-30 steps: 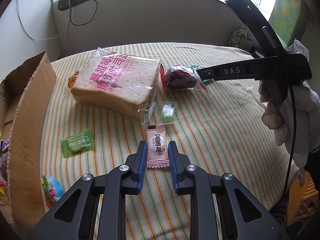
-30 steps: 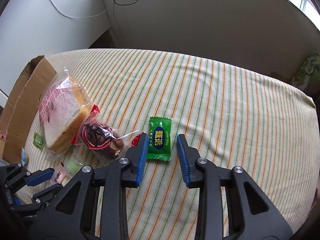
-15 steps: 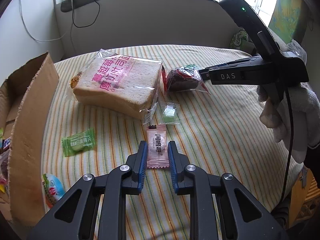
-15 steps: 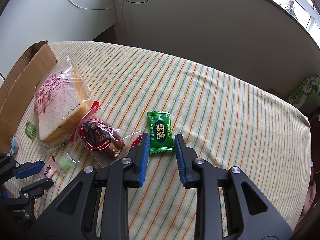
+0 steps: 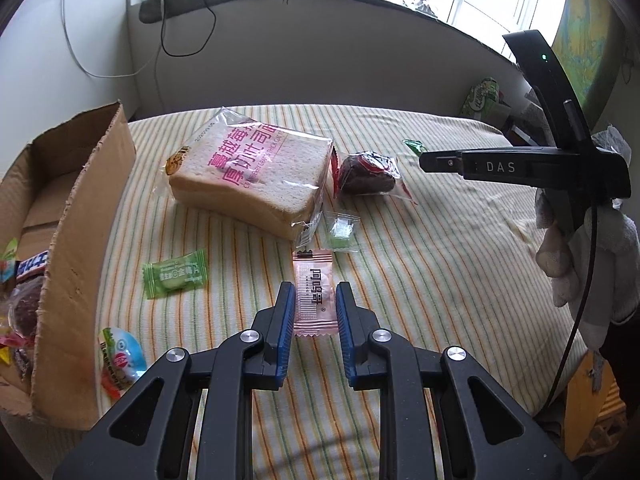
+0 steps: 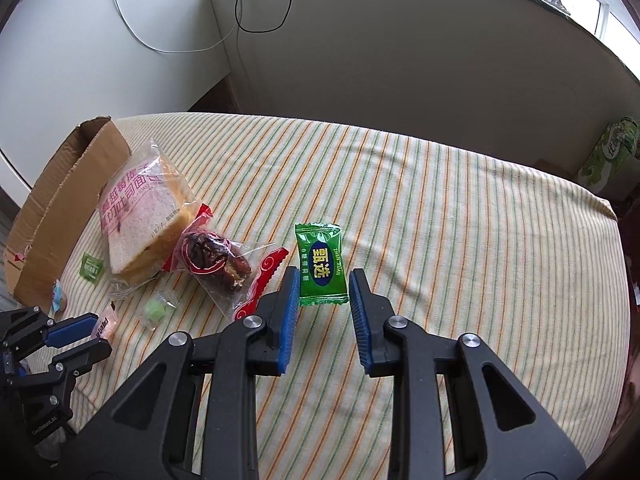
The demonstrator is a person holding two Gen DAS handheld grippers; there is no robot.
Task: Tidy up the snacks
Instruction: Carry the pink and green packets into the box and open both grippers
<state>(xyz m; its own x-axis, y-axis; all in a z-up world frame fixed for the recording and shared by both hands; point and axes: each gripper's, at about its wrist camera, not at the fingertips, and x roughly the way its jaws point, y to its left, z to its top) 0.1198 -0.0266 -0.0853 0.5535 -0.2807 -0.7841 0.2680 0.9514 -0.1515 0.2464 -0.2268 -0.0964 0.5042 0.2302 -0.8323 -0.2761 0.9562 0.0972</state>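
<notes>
Left gripper open, jaws either side of pink sachet at lower centre of the left wrist frame; contact not clear. Right gripper open too, jaws flanking green candy mid-frame in the right wrist view, gaps visible on both sides. Both packets lie flat on the striped cloth.

Left wrist view, further up: pale green candy at left, small clear-wrapped sweet just above the sachet, then bagged toast with dark date pack touching its right side. Cardboard box along the left edge, snacks inside; round blue-white snack against its wall. Gloved hand at right edge.
</notes>
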